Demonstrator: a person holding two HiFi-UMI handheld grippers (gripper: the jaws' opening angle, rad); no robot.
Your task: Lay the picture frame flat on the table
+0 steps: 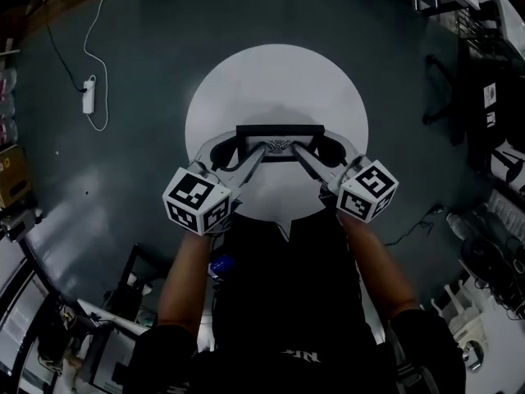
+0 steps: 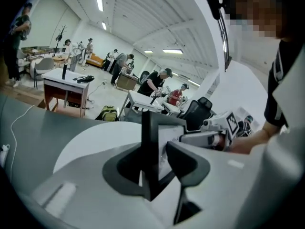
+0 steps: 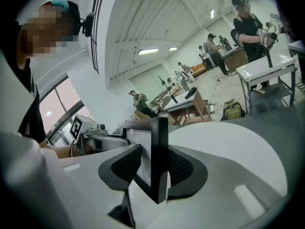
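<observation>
— Dark floor, one round white worktop in the middle, and a power strip out at ten o'clock. From overhead, the picture frame sits about mid-worktop, and I'd say it's on edge rather than flat. The left claw is at its nine o'clock edge and the right claw at three.

— Is its lower edge down on the worktop?

— Can't tell from up there, because the claws cover it. The person's body also cuts off the rim at six o'clock.

— And the left claw's own view?

— A busy hall behind, with people at desks. The picture frame stands upright between the jaws. They're apart round it, with a sliver of light beside one pad, so it's not clamped, to my eye.

— So it could topple?

— That's my worry. With nothing pinching it, it may tip by itself and slap down, perhaps glass first.

— The right claw's view?

— Same hall, same story. The jaws are apart with the picture frame between them, and the nine o'clock pad is clear of the glass. If one side loosens more than the other, the frame could twist. I can't see its back, or any stand.
</observation>
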